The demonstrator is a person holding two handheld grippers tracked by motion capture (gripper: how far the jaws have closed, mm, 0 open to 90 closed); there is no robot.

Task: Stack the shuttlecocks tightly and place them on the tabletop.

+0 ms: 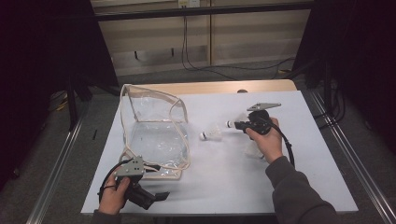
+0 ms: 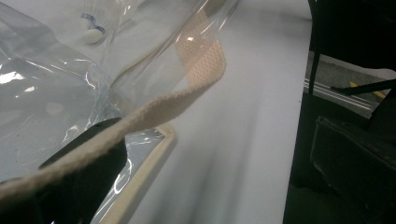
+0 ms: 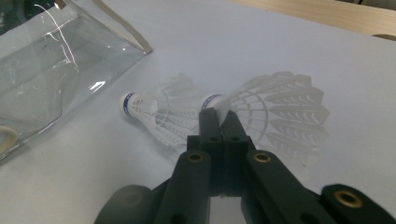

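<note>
A clear plastic bag (image 1: 156,135) with beige trim stands open on the left of the white table (image 1: 224,182). Its beige strap (image 2: 154,109) lies across one jaw of my left gripper (image 1: 159,181), whose jaws stand wide apart at the table's front left corner. My right gripper (image 1: 232,124) is shut on the cork end of a white shuttlecock (image 3: 275,116), level just above the table right of the bag. In its own view the right gripper (image 3: 217,112) has both jaws pressed together. A second shuttlecock (image 1: 210,135) lies on the table between bag and gripper, also the shuttlecock (image 3: 154,109).
A faint pale shape (image 1: 251,150) lies on the table under the right hand. A wooden strip (image 1: 219,87) runs along the table's far edge. Metal rails (image 1: 355,163) flank both sides, and cables (image 1: 224,69) trail on the floor beyond.
</note>
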